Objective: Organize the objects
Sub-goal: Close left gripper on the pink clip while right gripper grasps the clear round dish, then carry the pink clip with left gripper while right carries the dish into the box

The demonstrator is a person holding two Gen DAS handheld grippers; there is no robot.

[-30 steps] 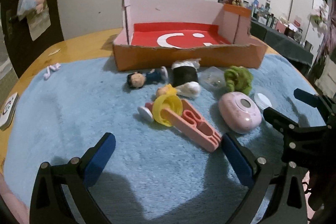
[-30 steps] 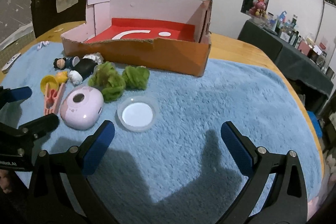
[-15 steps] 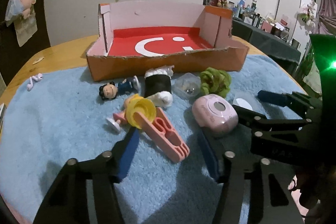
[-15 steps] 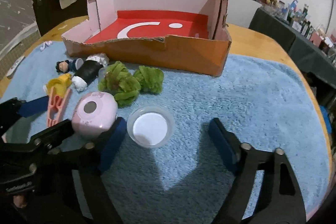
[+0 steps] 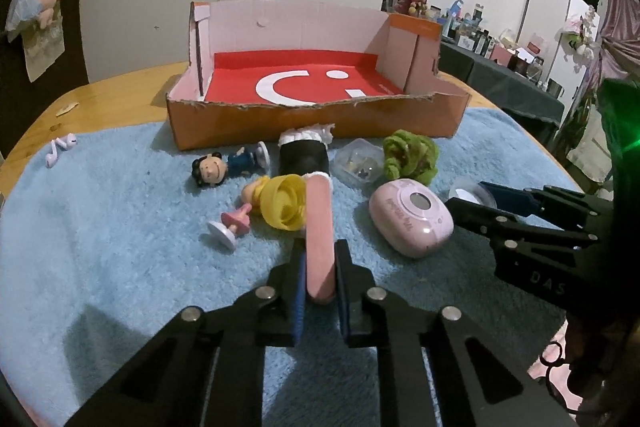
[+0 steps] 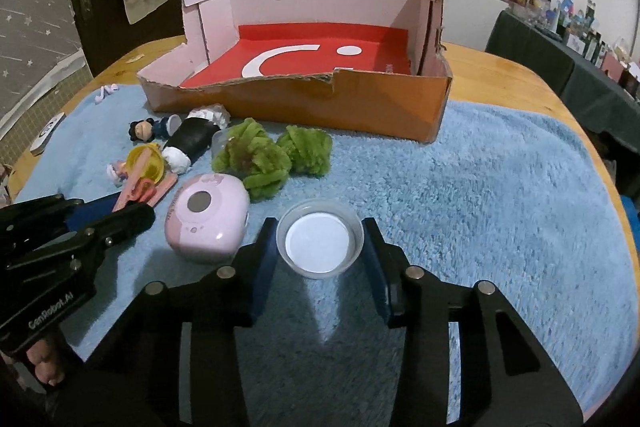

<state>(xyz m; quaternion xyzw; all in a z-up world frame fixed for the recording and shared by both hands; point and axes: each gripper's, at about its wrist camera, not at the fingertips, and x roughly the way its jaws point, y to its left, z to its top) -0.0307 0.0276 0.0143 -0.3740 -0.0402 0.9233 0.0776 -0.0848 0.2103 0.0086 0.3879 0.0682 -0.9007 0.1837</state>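
Earbuds (image 5: pixel 60 149) lie at the far left edge of the blue mat (image 5: pixel 120 247), which covers the wooden tabletop (image 5: pixel 120 91). A dark-haired figurine (image 5: pixel 228 167) lies in front of the box (image 5: pixel 312 123), an open orange carton with a red floor at the mat's far side. Just beside it lies a black roll (image 5: pixel 304 157), and nearer, a pink-based figurine (image 5: pixel 232 223) against a yellow cup (image 5: pixel 282 201). Left gripper (image 5: pixel 320 279): jaws have just closed, now clamped on the near end of the pink clip (image 5: pixel 318 227), which stands on edge and runs up to the cup. Right of that, a clear case (image 5: pixel 358 167), two green pompoms (image 6: pixel 272 157), and a pink oval device (image 6: pixel 206 219) near the clip. Right gripper (image 6: pixel 320 259): jaws have just been closing and now sit against both sides of the white-bottomed clear dish (image 6: pixel 319 243), which rests on the mat just right of the device. Rest of the mat to the right lies bare.
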